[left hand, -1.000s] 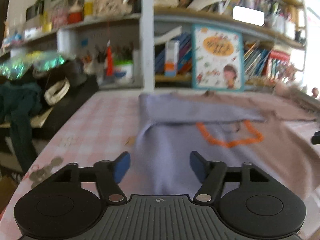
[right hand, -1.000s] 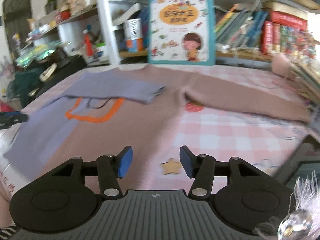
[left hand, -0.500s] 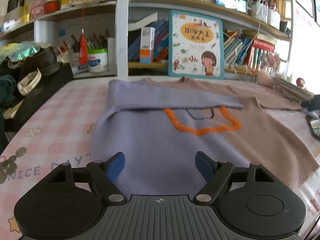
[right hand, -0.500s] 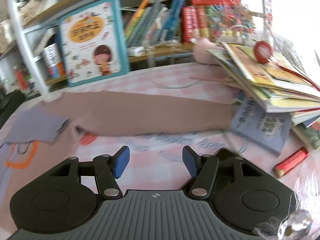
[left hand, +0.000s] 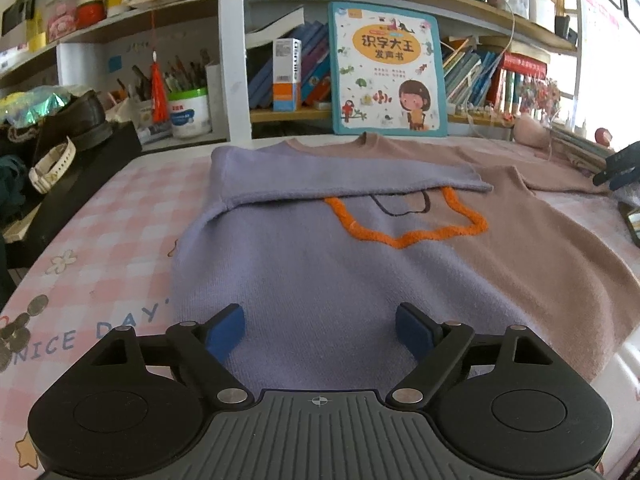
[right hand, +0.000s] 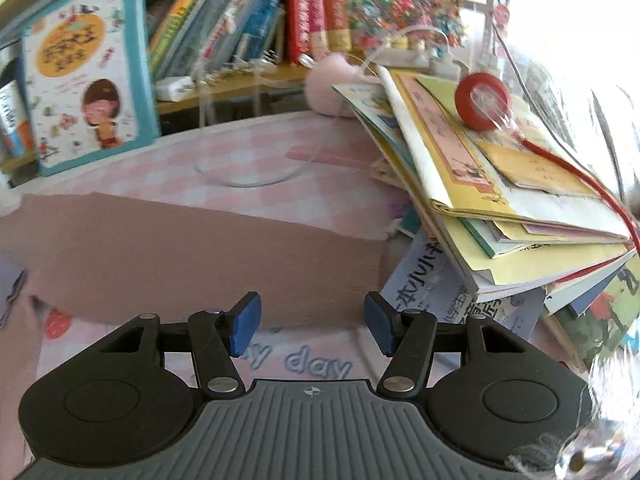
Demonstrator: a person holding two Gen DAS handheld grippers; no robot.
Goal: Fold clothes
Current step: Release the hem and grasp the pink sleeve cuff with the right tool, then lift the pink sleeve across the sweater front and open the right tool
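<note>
So here's where we're at with the sweater point(left hand: 320, 264): it's lying flat on the pink checked tabletop point(left hand: 120, 216), lavender on one half and dusty pink on the other, with an orange outline stitched across the chest. The lavender sleeve point(left hand: 344, 180) is already folded across the upper chest, cuff end near the middle. The pink sleeve point(right hand: 192, 248) is laid out straight toward the pile of picture books point(right hand: 500, 208) at the far side, its cuff end just beside that pile.

Our left tongs point(left hand: 320, 334) sit low over the lavender hem, angled down toward the cloth. The jaws are opening, already spread wide, with fabric below the gap but no pad pressing on anything.

Our right tongs point(right hand: 312, 330) point down at the pink sleeve near its cuff end, jaws about half spread and gripping nothing. The view is tilted, so that hand looks rolled a bit. From the left camera we can just catch the right tongs' blue tips at the far right edge.

A big children's book point(left hand: 388, 70) leans on the shelf behind the collar.
</note>
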